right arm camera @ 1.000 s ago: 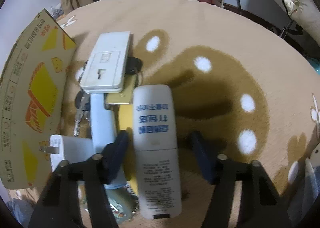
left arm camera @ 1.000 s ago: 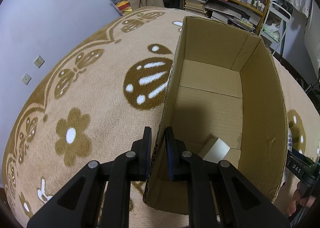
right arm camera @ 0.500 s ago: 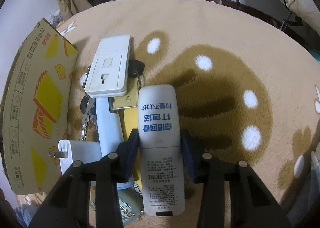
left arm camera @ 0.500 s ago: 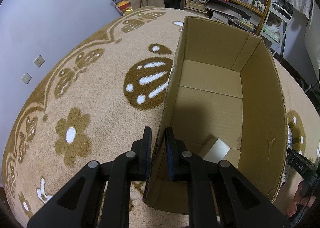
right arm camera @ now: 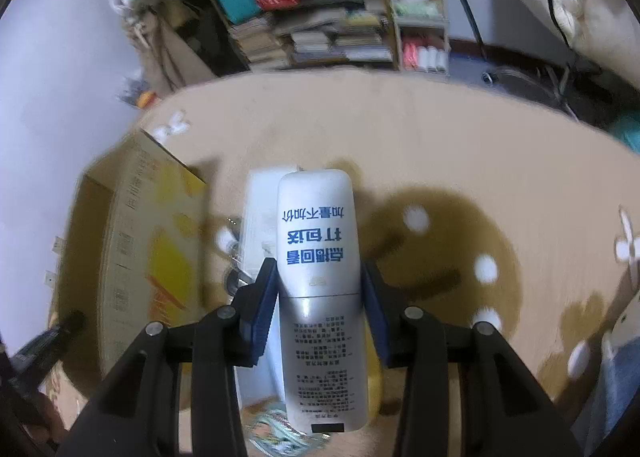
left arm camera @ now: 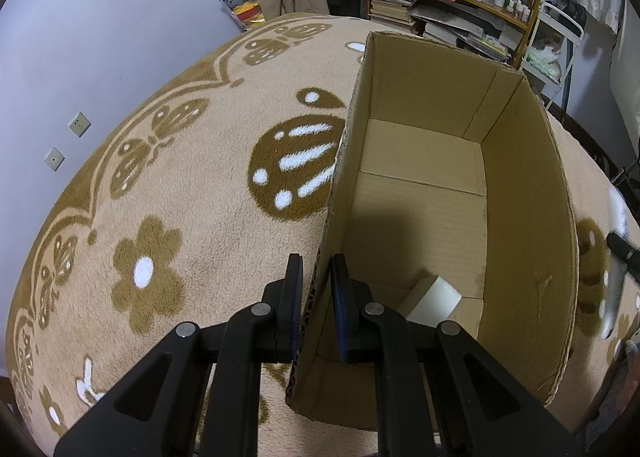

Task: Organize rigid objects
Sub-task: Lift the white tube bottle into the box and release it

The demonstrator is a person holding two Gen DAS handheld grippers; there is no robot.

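My left gripper point(left arm camera: 316, 277) is shut on the near left wall of an open cardboard box point(left arm camera: 524, 225) that stands on the carpet. A white block point(left arm camera: 432, 303) lies inside at the box's near end. My right gripper point(right arm camera: 320, 281) is shut on a white remote with blue Chinese print point(right arm camera: 320, 257) and holds it lifted above the carpet. The box also shows in the right wrist view point(right arm camera: 132, 257), to the left of the remote. A white flat device point(right arm camera: 260, 225) and keys point(right arm camera: 232, 253) lie on the carpet behind the remote, partly hidden.
A tan carpet with brown flower and beetle patterns point(left arm camera: 168, 185) covers the floor. Shelves crammed with books and bags point(right arm camera: 320, 9) stand at the back. A printed packet point(right arm camera: 280, 429) lies under the remote. The right gripper's body shows at the left wrist view's right edge point(left arm camera: 622, 249).
My right gripper closed on the white remote and lifted it off the pile; the view tilted up toward the shelves. My left gripper has kept its hold on the box wall.
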